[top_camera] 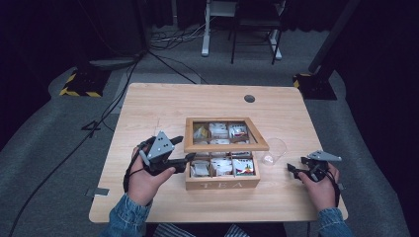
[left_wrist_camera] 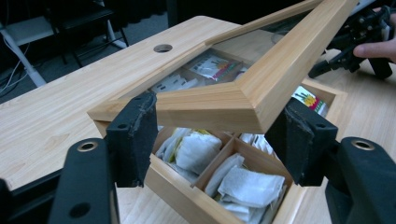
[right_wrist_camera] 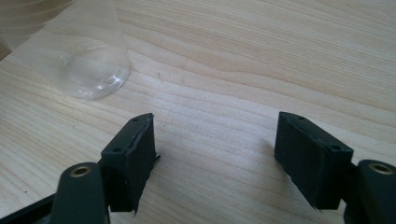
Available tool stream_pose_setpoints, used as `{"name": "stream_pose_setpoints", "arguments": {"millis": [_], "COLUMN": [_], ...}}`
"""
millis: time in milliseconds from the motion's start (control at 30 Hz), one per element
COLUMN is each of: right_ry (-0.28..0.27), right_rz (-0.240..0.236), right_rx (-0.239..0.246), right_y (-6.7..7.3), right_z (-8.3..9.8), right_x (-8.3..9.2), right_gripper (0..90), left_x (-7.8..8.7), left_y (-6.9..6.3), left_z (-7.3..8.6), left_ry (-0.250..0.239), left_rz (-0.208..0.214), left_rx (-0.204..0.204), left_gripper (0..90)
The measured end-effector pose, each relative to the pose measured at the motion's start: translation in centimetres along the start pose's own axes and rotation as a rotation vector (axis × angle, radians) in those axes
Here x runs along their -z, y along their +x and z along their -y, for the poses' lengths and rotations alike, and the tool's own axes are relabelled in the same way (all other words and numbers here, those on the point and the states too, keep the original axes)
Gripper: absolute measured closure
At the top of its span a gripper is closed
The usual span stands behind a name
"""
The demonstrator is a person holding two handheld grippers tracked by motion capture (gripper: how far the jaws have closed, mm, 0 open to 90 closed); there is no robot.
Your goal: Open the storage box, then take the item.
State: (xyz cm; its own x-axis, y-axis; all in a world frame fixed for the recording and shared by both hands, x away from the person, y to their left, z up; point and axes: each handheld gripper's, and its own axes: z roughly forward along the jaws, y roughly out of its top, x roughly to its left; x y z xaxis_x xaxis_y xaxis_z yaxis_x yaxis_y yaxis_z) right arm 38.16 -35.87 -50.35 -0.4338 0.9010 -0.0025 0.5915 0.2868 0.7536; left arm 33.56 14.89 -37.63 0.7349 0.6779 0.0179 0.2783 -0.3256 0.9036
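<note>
Your left gripper (top_camera: 184, 159) has its jaws clamped on the near-left corner of the glazed lid (left_wrist_camera: 243, 95), holding it raised and tilted so the tea box (top_camera: 222, 183) at mid-table stands open, with tea bags (left_wrist_camera: 196, 151) exposed in its compartments. Just right of the box stands 1 clear plastic cup (top_camera: 273, 150). Your right gripper (top_camera: 296, 170) rests by the right edge, jaws apart and empty, apparently on standby. The surface is a pale wooden table (top_camera: 163, 108); beyond it, grey carpet, trailing cables and a dark room.
</note>
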Motion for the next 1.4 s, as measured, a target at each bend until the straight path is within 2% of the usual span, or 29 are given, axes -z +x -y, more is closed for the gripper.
{"name": "stream_pose_setpoints", "arguments": {"millis": [100,333,367,500,533,633,1000,1133,1400], "right_ry": [0.0,0.001,0.002,0.001,0.002,0.002,0.002,-0.004,-0.004], "right_rz": [0.0,0.004,0.007,0.007,0.01,0.013,0.016,0.0,-0.012], "right_rx": [0.0,0.003,0.001,0.0,-0.004,-0.006,-0.012,0.002,-0.01], "right_y": [0.0,0.1,0.2,0.3,0.3,0.4,0.5,0.6,1.1], "right_z": [0.0,0.0,0.0,0.1,0.1,0.1,0.0,0.2,0.3], "right_x": [0.0,0.0,0.1,0.1,0.1,0.1,0.1,0.2,0.7], "right_gripper": [29.3,28.8,28.8,28.8,28.8,28.8,28.4,33.6,42.9], "left_x": [-0.2,-0.1,0.0,-0.1,-0.3,-0.5,-0.7,-0.8,-0.8], "left_y": [0.3,0.7,0.9,1.2,1.4,1.6,2.4,2.5,2.6], "left_z": [-0.5,-1.1,-1.5,-2.0,-2.3,-2.6,-3.3,-3.3,-3.2], "left_ry": [-0.008,-0.012,0.003,0.012,0.008,-0.003,-0.039,-0.038,-0.045], "left_rz": [0.003,0.004,-0.011,-0.009,0.006,0.016,0.027,0.034,0.037], "left_rx": [0.014,0.018,0.005,-0.006,0.002,0.009,0.026,0.024,0.017], "left_gripper": [35.7,35.7,35.7,36.9,36.9,36.9,37.1,37.0,37.1]}}
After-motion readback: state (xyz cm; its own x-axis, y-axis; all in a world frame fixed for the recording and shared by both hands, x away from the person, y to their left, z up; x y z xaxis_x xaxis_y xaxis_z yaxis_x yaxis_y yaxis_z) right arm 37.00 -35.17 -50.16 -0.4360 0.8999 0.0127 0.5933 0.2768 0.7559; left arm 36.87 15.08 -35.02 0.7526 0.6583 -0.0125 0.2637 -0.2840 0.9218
